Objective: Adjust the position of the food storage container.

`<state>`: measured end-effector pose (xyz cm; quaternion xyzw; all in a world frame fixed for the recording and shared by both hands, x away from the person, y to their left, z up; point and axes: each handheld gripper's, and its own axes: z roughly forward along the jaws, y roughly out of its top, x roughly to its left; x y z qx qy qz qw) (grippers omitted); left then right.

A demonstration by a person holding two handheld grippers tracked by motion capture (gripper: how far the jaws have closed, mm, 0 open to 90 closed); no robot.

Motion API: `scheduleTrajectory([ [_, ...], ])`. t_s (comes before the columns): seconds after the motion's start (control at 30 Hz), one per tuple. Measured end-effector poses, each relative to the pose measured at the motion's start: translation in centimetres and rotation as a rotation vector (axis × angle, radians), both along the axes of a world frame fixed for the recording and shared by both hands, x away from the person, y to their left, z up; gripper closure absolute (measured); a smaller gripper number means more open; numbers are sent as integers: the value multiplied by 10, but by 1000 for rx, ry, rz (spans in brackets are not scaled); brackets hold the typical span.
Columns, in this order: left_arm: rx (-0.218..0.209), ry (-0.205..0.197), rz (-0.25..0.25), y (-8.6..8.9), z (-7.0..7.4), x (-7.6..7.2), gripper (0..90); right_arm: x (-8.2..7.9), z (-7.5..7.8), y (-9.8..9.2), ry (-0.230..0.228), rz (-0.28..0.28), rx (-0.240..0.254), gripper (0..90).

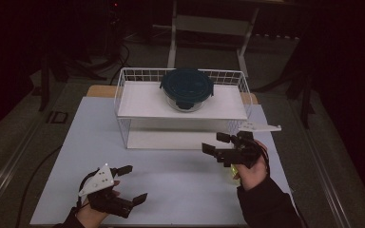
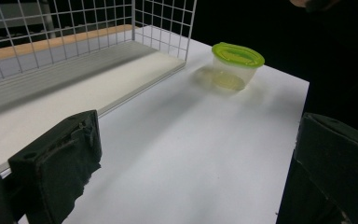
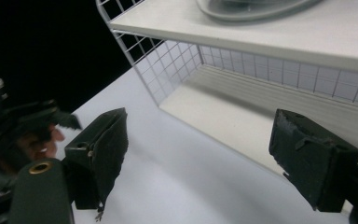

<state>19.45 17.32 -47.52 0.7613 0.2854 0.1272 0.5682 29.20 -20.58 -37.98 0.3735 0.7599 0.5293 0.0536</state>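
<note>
Tub point(image 1: 229, 172) with a green lid is what matters here. In the high view it sits on the counter point(image 1: 171, 199) tucked under the person's right hand, only a yellow-green glint of it peeking out. The right tool point(image 1: 215, 142) has its jaws apart with nothing between them, and its tips point toward 10 o'clock, at the wire rack point(image 1: 123, 80). The tub therefore lies behind the tips, at about 5 o'clock from them. The left tool point(image 1: 134, 184), jaws also spread and empty, is well apart from the tub, which lies at 3 o'clock from it. The right hand is plainly the nearer. A round dish point(image 1: 187, 85) with a dark lid stands on the rack's top shelf.

From the left gripper view, the tub point(image 2: 237, 65) stands upright near the counter's far edge, at 1 o'clock beyond the wide-open left tool point(image 2: 191, 158).

In the right gripper view, the right tool point(image 3: 200, 140) faces the rack's lower shelf point(image 3: 223, 112), its pads clear of everything. I judge it would have to draw back to reach the tub.
</note>
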Motion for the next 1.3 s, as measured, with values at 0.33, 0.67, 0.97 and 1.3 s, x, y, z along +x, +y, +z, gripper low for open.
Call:
scheduleTrajectory([
  [0.33,-19,0,-1,-2,-5,2,4,-21,-12,-35,-61,4,-16,144],
  [0.67,-35,-1,-15,-4,-6,2,4,-32,-34,-68,-61,-78,-41,142],
  [0.97,-54,-3,-43,-4,-5,1,4,-39,-51,-93,-63,-131,-110,269],
  [1.3,-58,-6,-45,-3,-5,1,4,-46,-71,-126,-18,-227,-157,473],
])
